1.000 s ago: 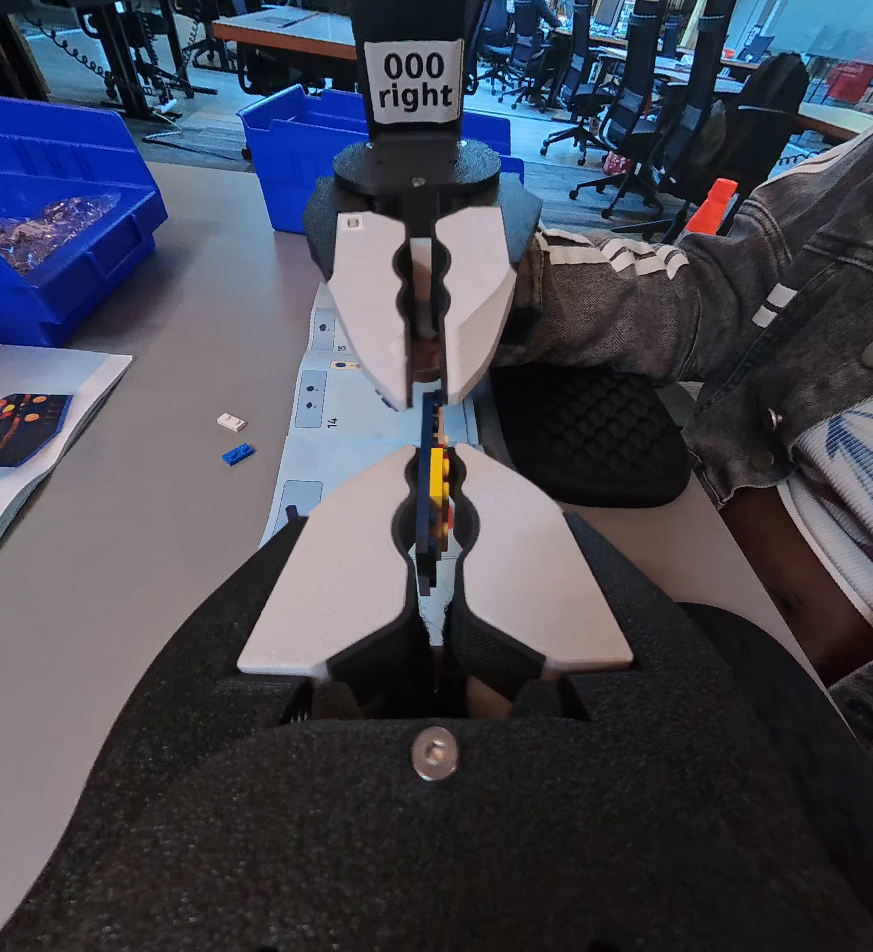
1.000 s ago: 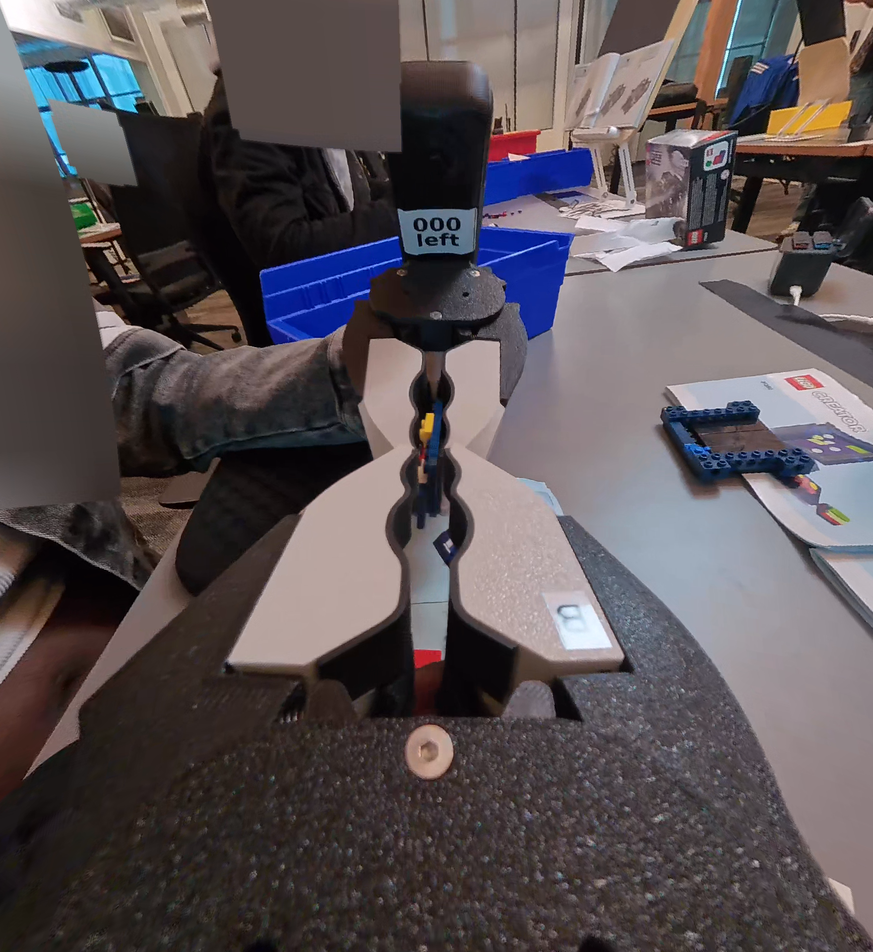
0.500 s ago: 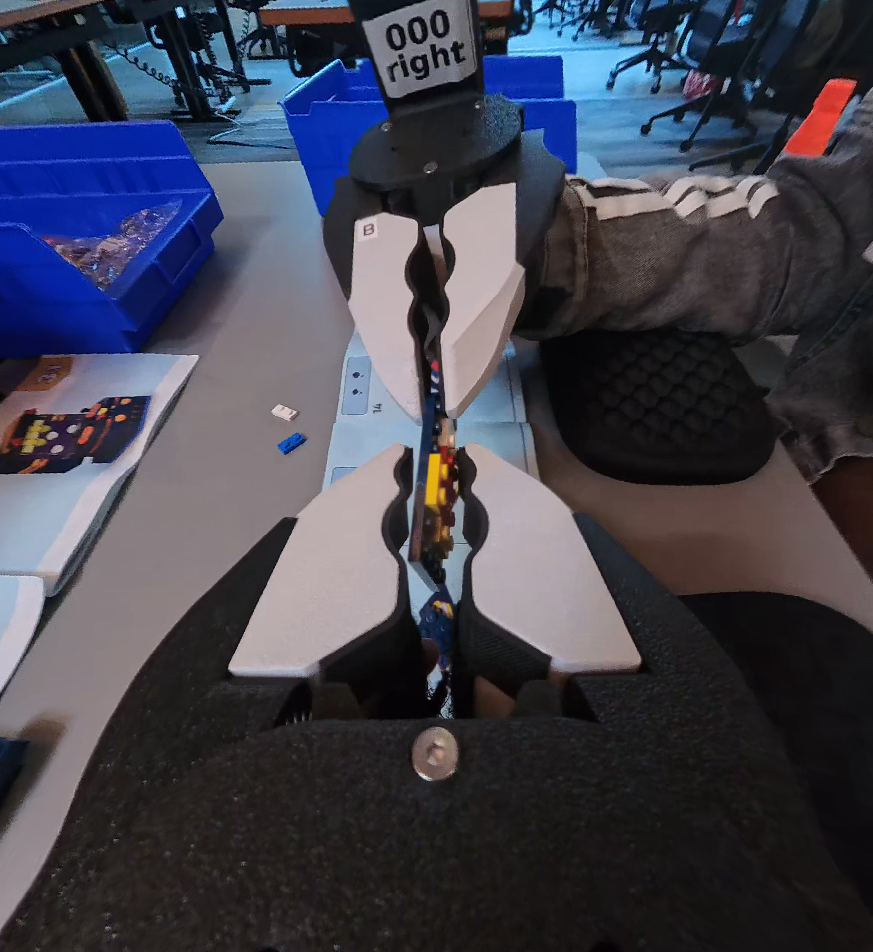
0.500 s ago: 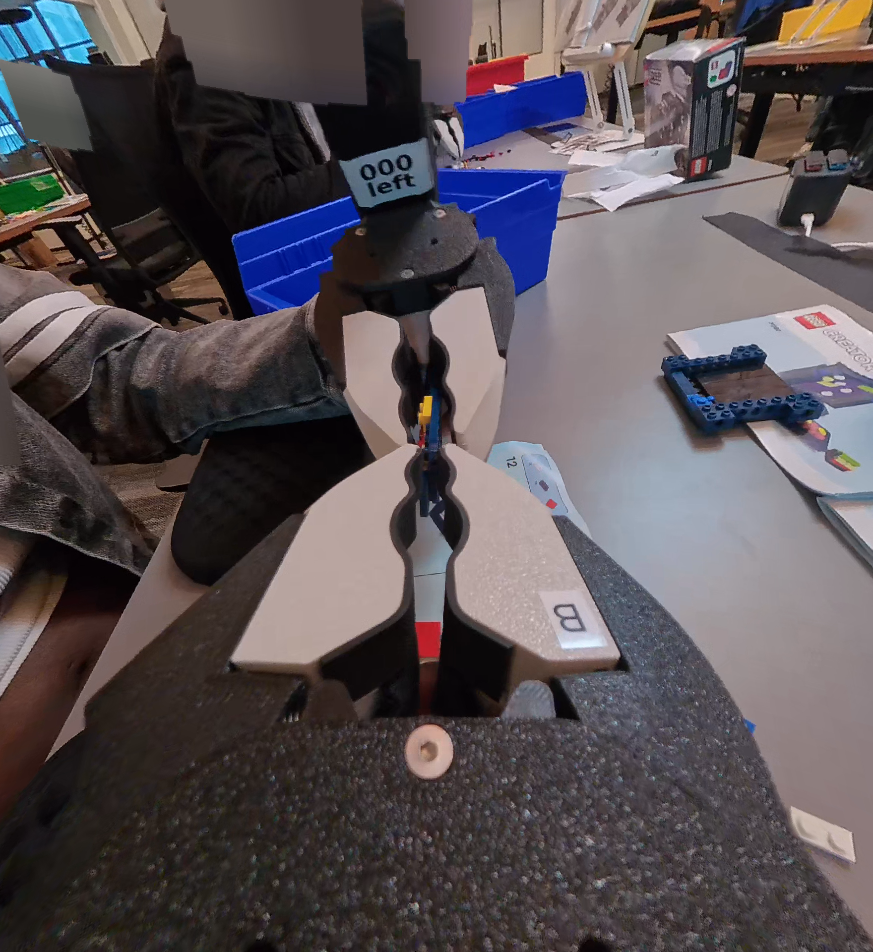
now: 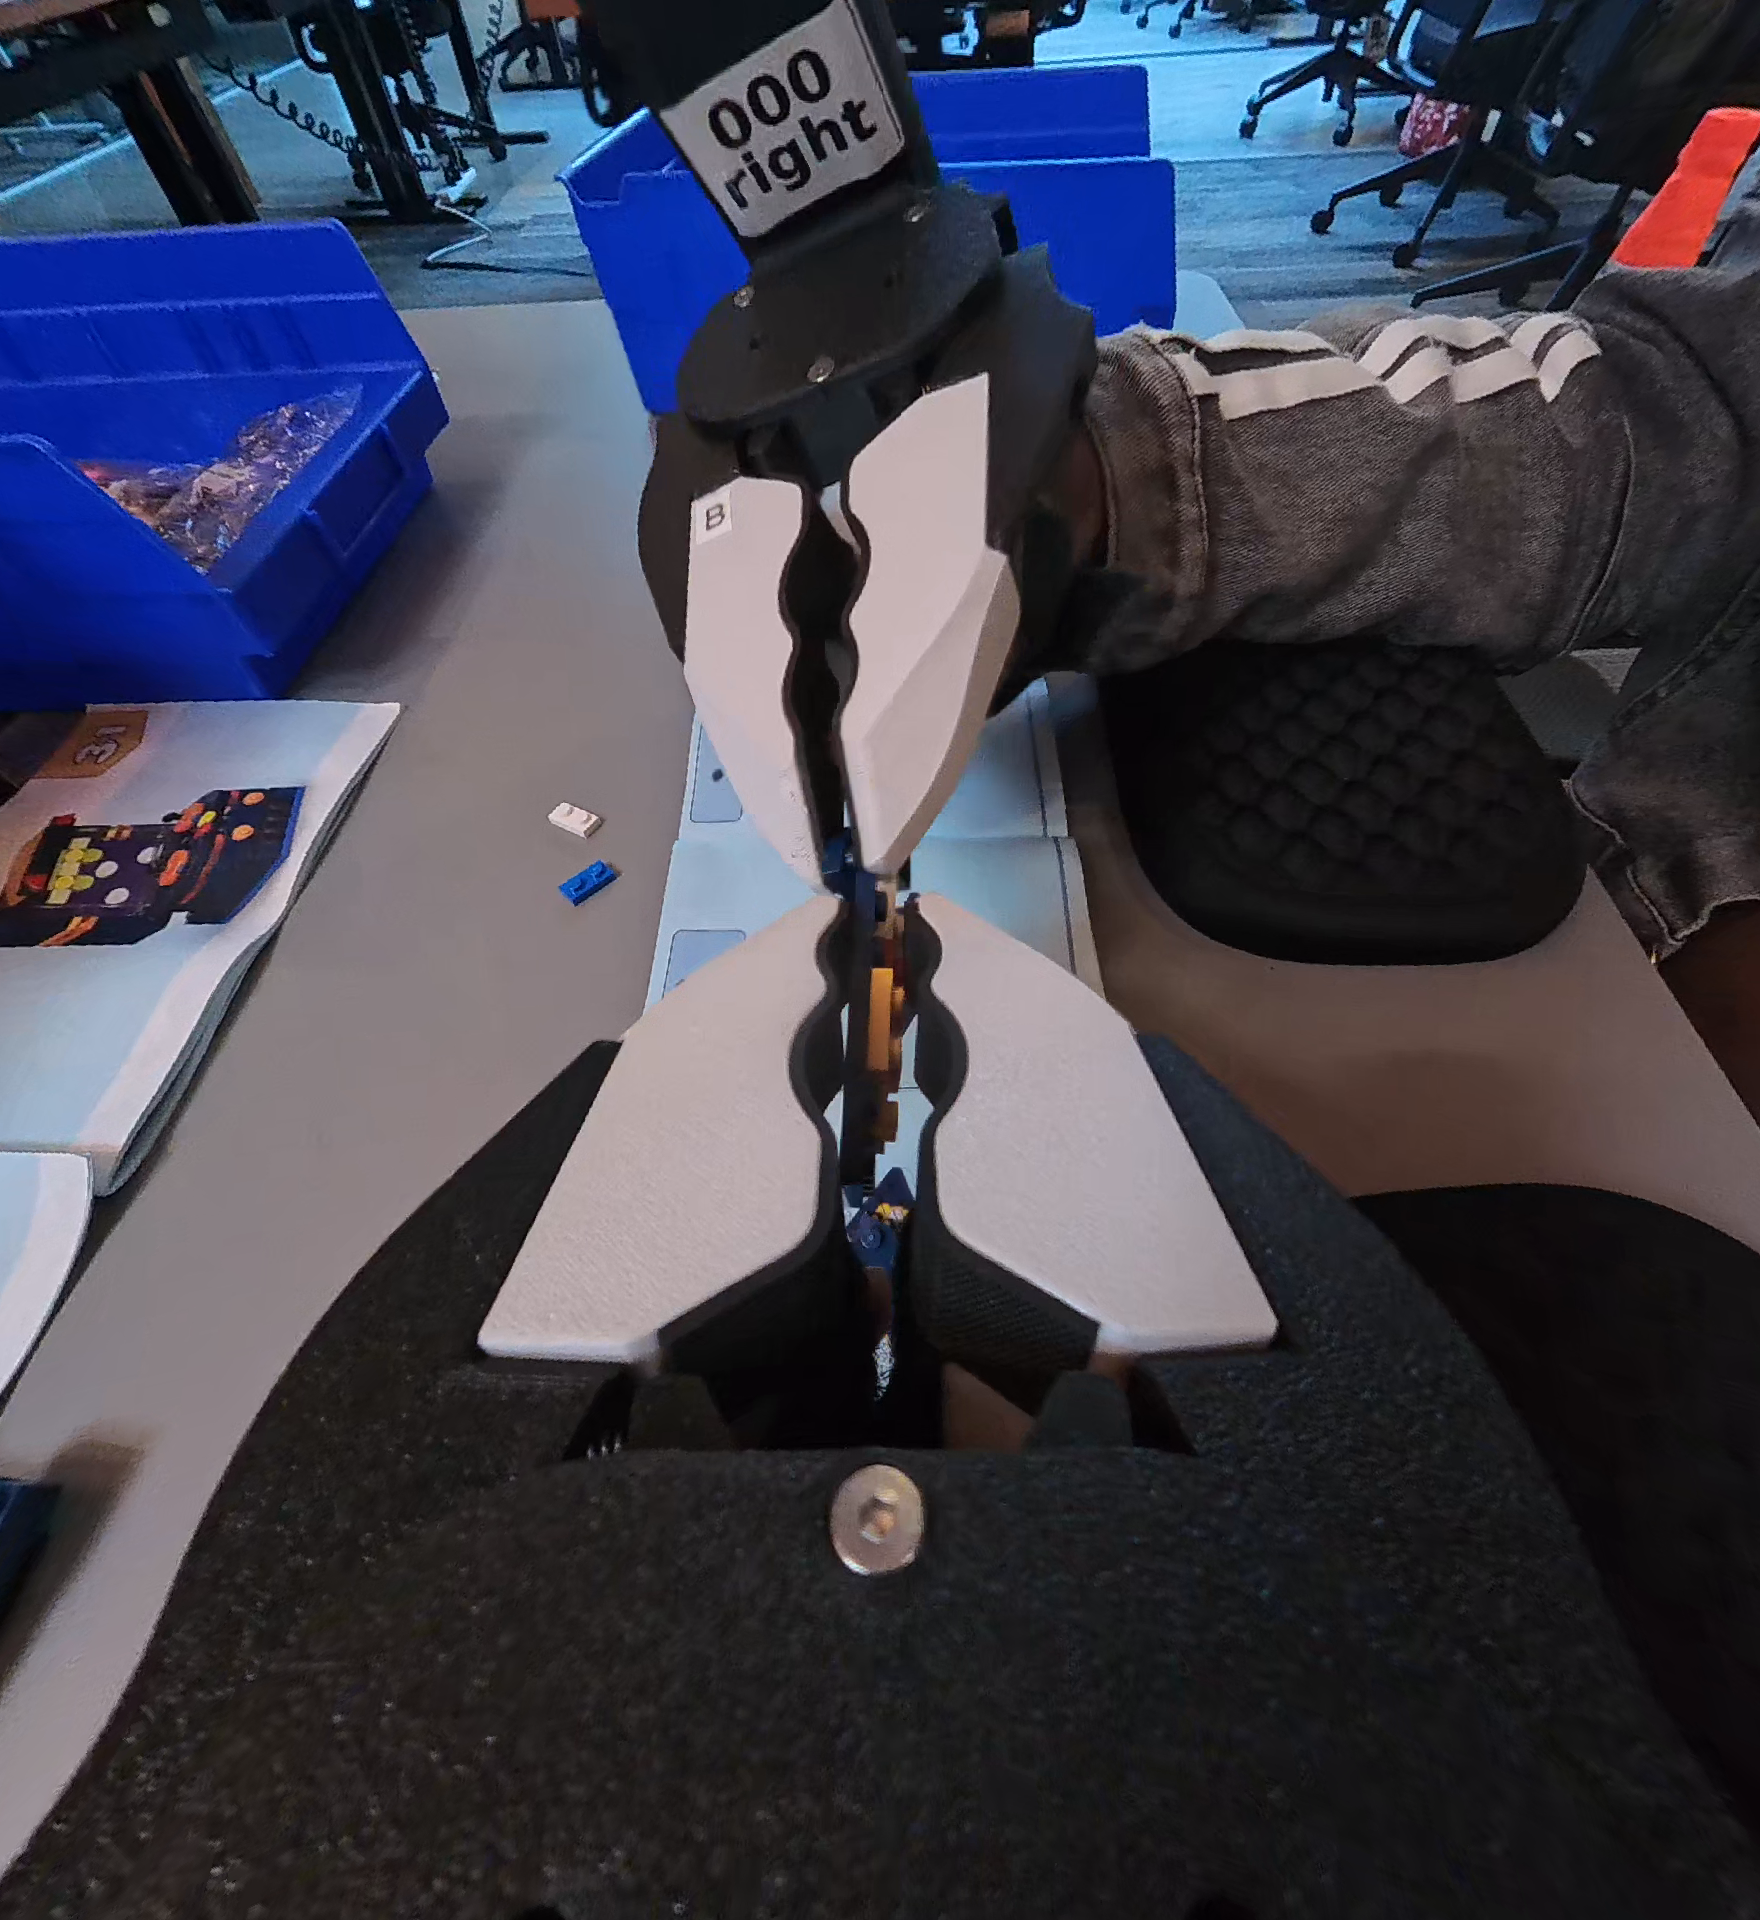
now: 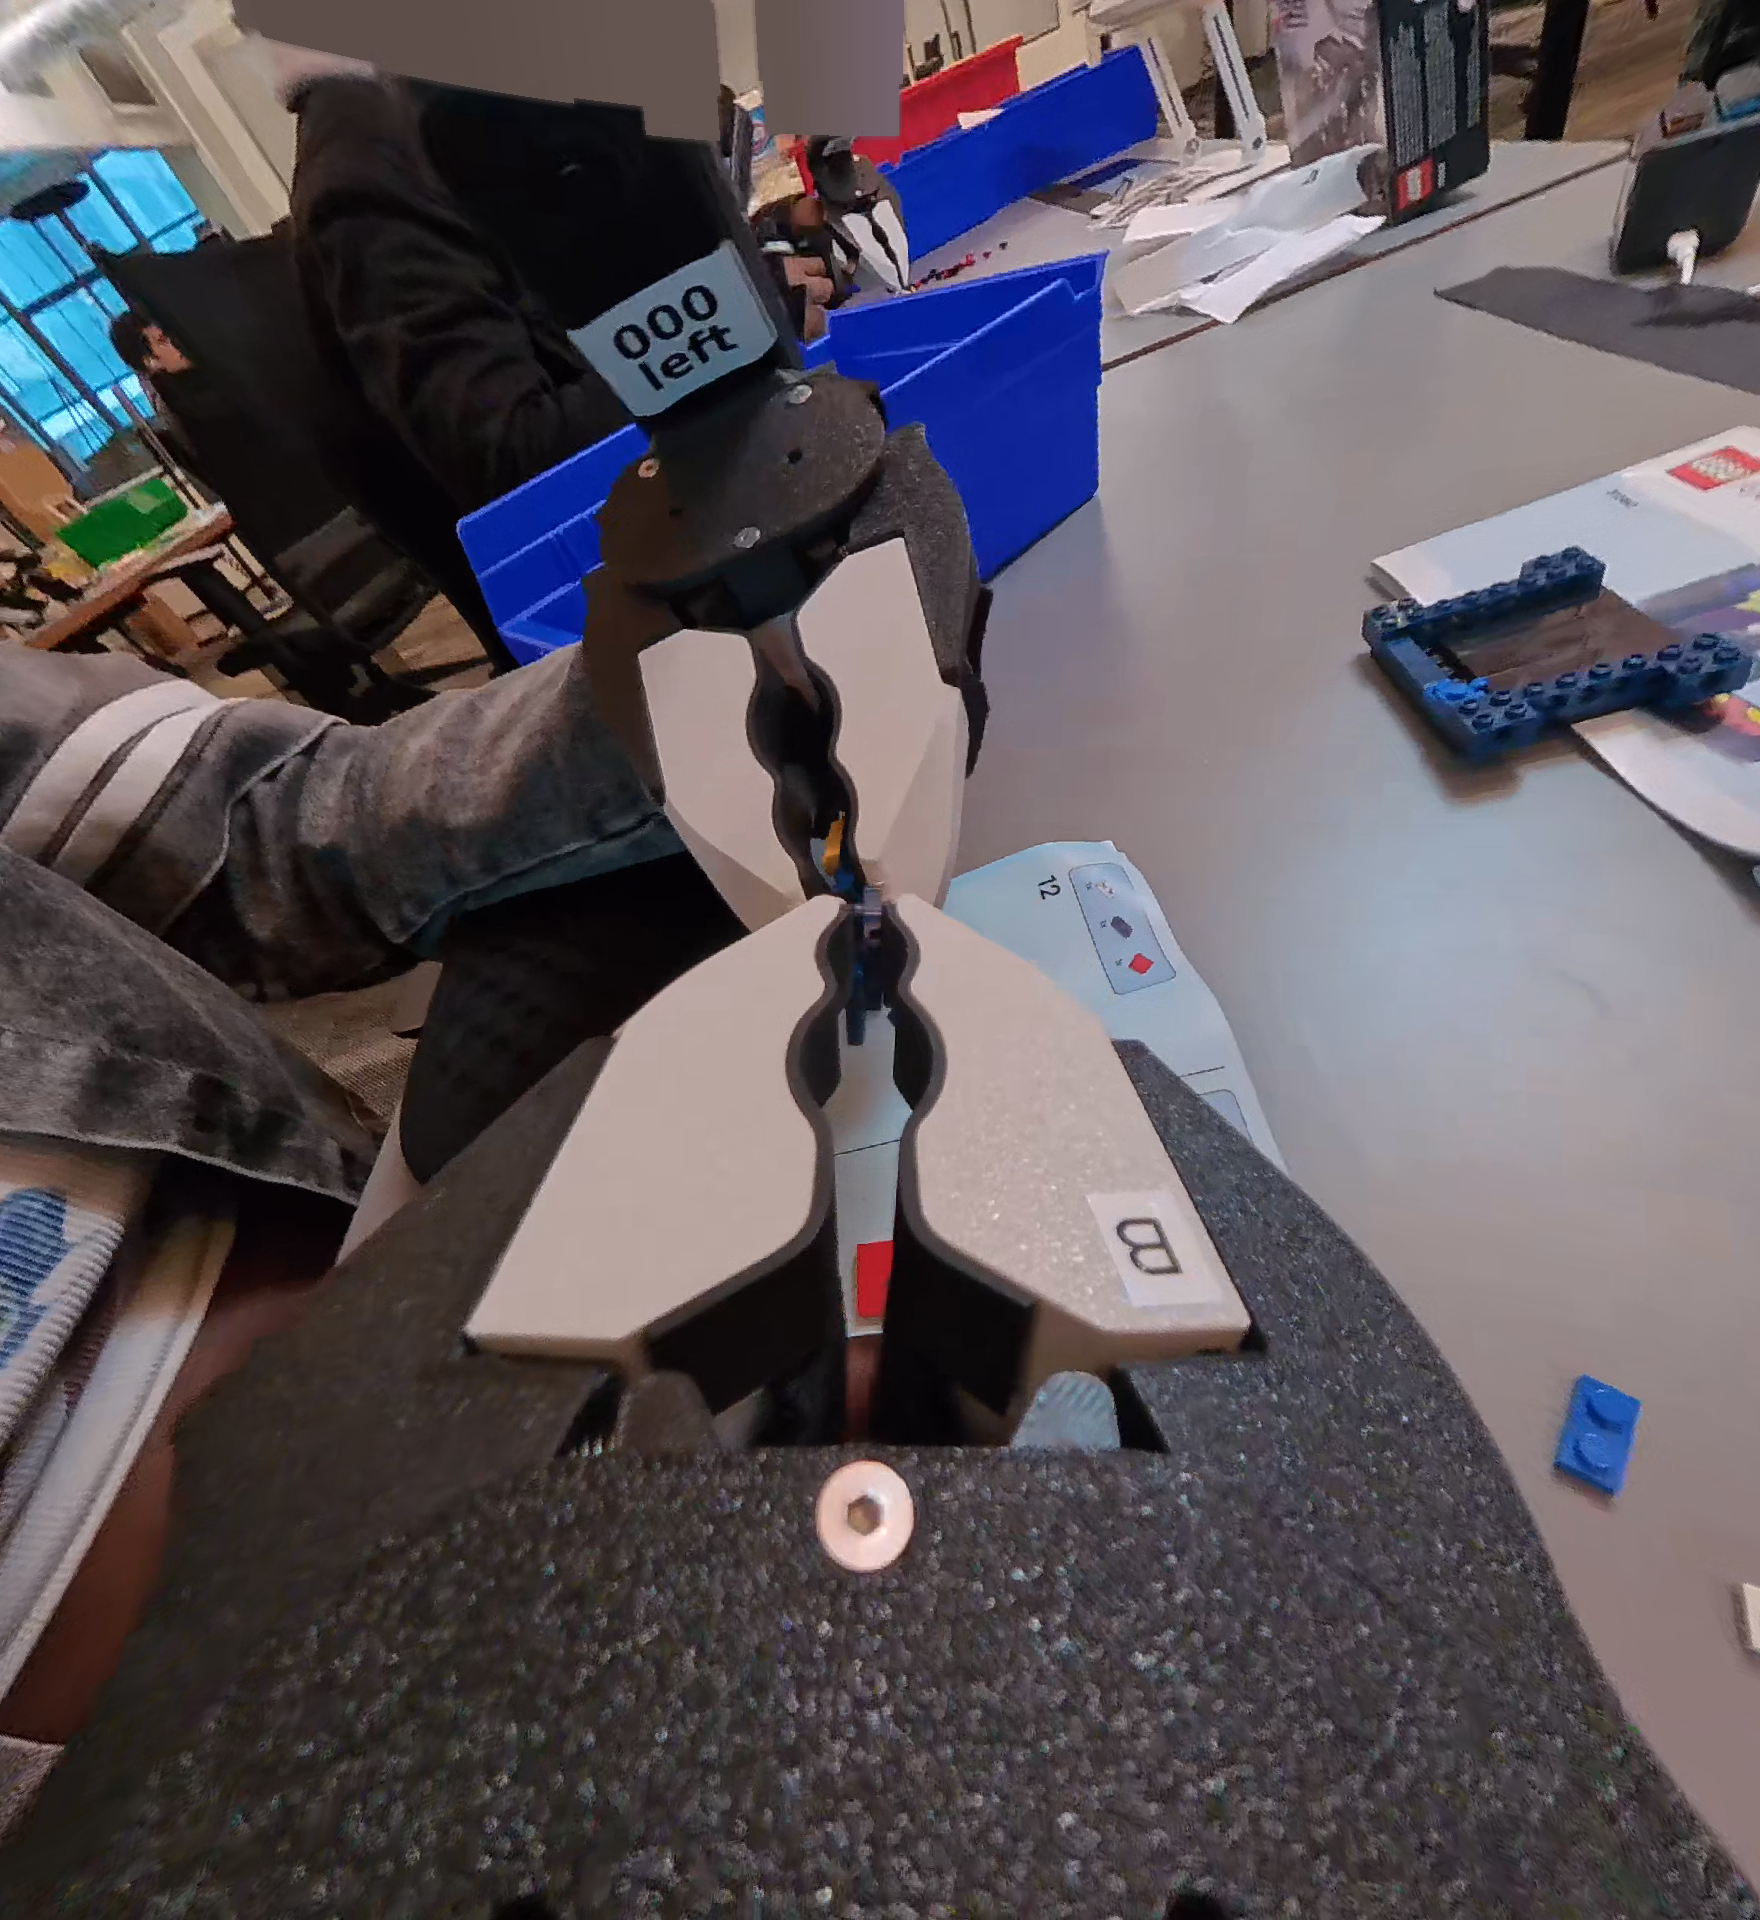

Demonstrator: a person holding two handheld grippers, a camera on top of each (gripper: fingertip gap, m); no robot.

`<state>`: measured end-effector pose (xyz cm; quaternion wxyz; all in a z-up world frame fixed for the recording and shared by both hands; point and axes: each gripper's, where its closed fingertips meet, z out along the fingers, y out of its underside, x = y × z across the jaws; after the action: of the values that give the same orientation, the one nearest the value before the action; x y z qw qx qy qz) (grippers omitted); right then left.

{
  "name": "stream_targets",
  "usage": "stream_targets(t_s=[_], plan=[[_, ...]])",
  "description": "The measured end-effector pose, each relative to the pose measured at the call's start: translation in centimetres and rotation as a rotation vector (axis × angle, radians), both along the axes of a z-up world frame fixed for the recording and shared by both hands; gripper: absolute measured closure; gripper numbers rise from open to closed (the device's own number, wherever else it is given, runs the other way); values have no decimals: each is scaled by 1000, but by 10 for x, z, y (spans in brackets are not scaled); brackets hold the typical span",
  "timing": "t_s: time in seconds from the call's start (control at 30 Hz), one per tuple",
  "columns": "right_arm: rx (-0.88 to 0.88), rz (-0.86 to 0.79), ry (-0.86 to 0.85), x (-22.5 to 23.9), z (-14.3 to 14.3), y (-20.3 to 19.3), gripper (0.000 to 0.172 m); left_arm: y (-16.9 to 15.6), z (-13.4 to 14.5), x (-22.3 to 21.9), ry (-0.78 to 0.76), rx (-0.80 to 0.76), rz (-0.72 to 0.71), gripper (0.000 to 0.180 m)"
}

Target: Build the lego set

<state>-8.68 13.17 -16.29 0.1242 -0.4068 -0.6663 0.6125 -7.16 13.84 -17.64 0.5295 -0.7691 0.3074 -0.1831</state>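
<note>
Both grippers have tilted since a second ago: the right gripper (image 5: 848, 871) now leans in from the upper left of the left wrist view rather than hanging straight, and the open instruction sheet (image 5: 1001, 831) under the pair shows more of itself. The left gripper (image 5: 871, 920) is closed to a narrow slot on a thin brick assembly (image 5: 881, 1003) — dark blue plate with yellow and red pieces — its pads pressed on both faces. The right gripper meets it tip to tip, its fingers pinched nearly shut on the far blue end of the same assembly (image 6: 868, 935), so the piece bridges the two above the sheet.

Taking the instruction sheet as the landmark: left of it on the grey table (image 5: 460, 997) lie a small white plate (image 5: 575, 820) and a small blue plate (image 5: 587, 882), just apart from each other. Farther left is a booklet (image 5: 128, 894), and beyond that a blue bin (image 5: 159, 540). Right of the sheet sits a black quilted pad (image 5: 1343, 790), touching its edge — the grey denim sleeve (image 5: 1427, 478) rests over it. Behind the sheet stands a second blue bin (image 5: 1042, 177).

In the right wrist view, a dark blue brick frame (image 6: 1551, 665) lies on another booklet (image 6: 1707, 665), well off to the sheet's far side.
</note>
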Motion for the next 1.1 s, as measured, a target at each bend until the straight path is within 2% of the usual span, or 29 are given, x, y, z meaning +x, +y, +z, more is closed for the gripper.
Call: stream_targets(t_s=[0.4, 0.6, 0.73, 0.93, 1.1], plan=[[-205, 0, -57, -1, 8, 1, 167, -1, 8, 0, -86, 5, -8, 173], [-234, -46, -39, -3, 12, 10, 167, -3, 12, 0, -110, 17, -26, 173], [-341, -66, 21, -1, 29, 25, 167, 0, 26, -8, -208, 56, 19, 173], [-443, -39, 27, -1, 36, 21, 167, 1, 55, -22, -498, 107, 68, 173], [-454, -38, 13, -2, 34, 21, 167, 3, 57, -30, -557, 103, 98, 173]])
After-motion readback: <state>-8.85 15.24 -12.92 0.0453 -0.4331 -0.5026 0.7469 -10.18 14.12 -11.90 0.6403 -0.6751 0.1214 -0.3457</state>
